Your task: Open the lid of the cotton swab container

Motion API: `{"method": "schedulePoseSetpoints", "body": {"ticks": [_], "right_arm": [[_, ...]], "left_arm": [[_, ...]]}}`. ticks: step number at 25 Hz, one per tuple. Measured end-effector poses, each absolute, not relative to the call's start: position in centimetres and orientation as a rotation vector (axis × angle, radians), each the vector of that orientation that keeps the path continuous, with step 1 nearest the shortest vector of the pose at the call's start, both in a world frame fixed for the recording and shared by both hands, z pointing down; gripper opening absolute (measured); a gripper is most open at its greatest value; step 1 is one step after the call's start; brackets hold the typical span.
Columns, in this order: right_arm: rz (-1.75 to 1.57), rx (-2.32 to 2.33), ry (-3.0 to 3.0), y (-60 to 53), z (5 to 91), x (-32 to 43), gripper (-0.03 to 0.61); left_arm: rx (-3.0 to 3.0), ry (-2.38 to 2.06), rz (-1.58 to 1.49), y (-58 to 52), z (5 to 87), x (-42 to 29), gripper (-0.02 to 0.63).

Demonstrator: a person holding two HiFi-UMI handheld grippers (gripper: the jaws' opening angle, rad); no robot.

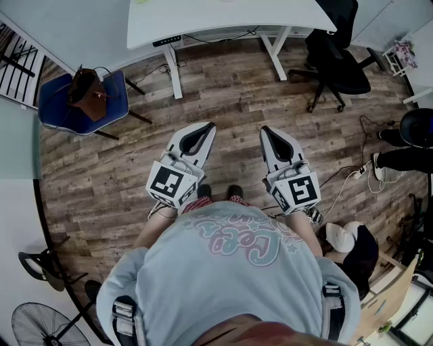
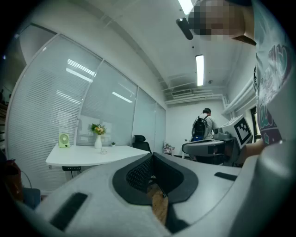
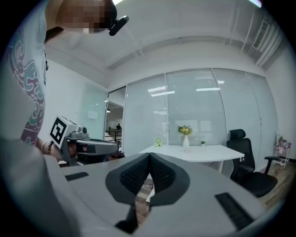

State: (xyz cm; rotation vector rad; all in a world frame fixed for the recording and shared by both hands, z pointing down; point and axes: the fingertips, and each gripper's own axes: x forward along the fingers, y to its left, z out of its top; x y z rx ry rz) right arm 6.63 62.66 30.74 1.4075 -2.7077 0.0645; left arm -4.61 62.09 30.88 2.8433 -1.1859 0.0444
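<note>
Sight of the cotton swab container is lacking in all 3 views, so which way it lies from the jaws, and which hand is nearer, cannot be told. At frame centre the left gripper [image 1: 205, 128] and right gripper [image 1: 267, 130] point level toward the white desk [image 1: 223, 23] at top, above the wooden floor [image 1: 237, 101]. Both pairs of jaws are pressed fully together, holding nothing.

We log this as an office, white desk [image 1: 223, 17] on wood-plank floor [image 1: 230, 101], black swivel chair [image 1: 335, 61] beside it, glass partition walls with blinds [image 3: 203, 111], strip light [image 2: 199, 69] overhead, we note a vase [image 2: 98, 141] and small fan [image 2: 64, 140] on the desktop.
</note>
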Motion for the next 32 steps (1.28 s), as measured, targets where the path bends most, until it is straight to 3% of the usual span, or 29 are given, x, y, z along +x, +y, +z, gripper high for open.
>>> {"method": "schedulePoseSetpoints", "body": {"ticks": [22, 24, 27, 29, 32], "right_arm": [[0.235, 1.431, -2.664, 61.2, 32.9, 6.3, 0.012], [0.265, 1.416, -2.692, 61.2, 33.0, 5.9, 0.076], [0.285, 1.47, -2.689, 61.0, 33.0, 5.7, 0.237], [0.282, 1.505, -2.683, 61.0, 33.0, 5.7, 0.252], [0.285, 1.541, -2.675, 60.9, 33.2, 6.0, 0.296]], "left_arm": [[2.739, -1.228, 0.182, 60.3, 33.0, -5.5, 0.011], [2.732, -1.224, 0.166, 60.3, 33.0, -5.7, 0.034], [2.679, -1.272, 0.16, 59.7, 33.4, -6.7, 0.222], [2.645, -1.332, 0.152, 59.5, 33.5, -7.7, 0.267], [2.618, -1.375, 0.121, 59.4, 33.3, -8.8, 0.275]]}}
